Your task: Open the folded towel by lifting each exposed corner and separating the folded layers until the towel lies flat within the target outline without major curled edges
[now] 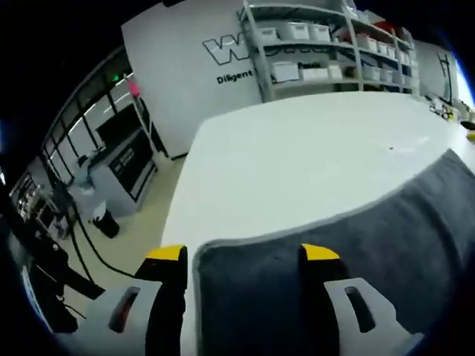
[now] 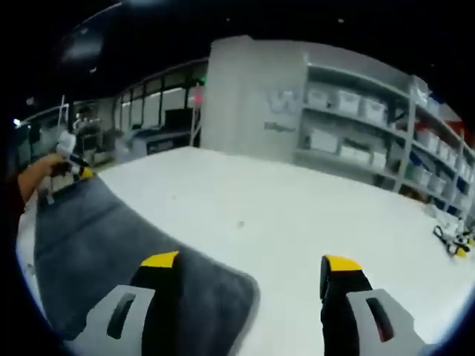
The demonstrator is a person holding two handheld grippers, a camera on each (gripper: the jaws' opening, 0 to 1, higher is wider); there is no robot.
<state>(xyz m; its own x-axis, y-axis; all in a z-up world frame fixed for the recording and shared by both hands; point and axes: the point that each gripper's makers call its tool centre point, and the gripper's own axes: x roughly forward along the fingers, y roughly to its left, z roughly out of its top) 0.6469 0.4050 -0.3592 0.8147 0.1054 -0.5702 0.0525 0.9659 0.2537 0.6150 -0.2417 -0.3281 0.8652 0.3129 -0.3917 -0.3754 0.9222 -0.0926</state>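
Towel [image 1: 356,259] corners sit between both open grippers' jaws.

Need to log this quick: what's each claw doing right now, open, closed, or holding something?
Left claw: open, straddling the gray towel corner.
Right claw: open, holding nothing, at the towel's other corner.

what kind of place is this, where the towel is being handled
Probably a lab or workshop with storage. A large white table holds the grey towel, metal shelving carries white bins, and a wall bears printed lettering.
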